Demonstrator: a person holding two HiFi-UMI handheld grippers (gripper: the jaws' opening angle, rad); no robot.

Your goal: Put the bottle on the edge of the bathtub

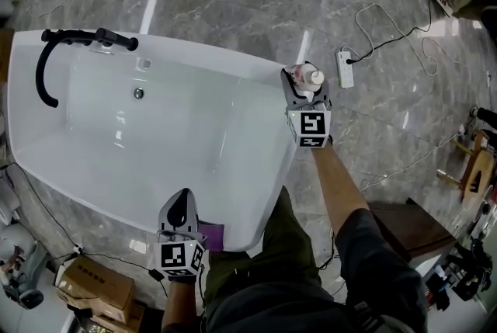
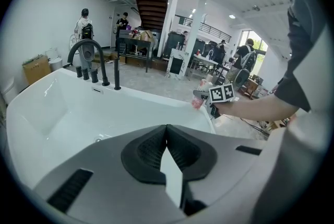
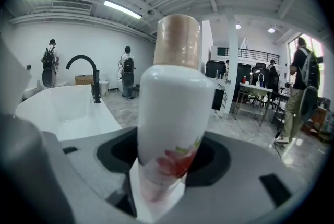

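A white bottle (image 1: 311, 78) with a tan cap and a red flower print stands upright in my right gripper (image 1: 305, 88), which is shut on it. It is at the right end rim of the white bathtub (image 1: 210, 60); whether its base touches the rim I cannot tell. In the right gripper view the bottle (image 3: 172, 108) fills the middle between the jaws of the right gripper (image 3: 168, 157). The left gripper view shows the bottle (image 2: 198, 101) far across the tub. My left gripper (image 1: 180, 209) is shut and empty over the tub's near rim, its jaws (image 2: 167, 137) pointing into the basin.
A black faucet (image 1: 56, 52) stands at the tub's left end. A purple item (image 1: 212, 234) lies by the near rim. On the marble floor are a power strip (image 1: 345, 67) with cables, cardboard boxes (image 1: 97, 286), a dark box (image 1: 408, 227) and a wooden stool (image 1: 474, 164).
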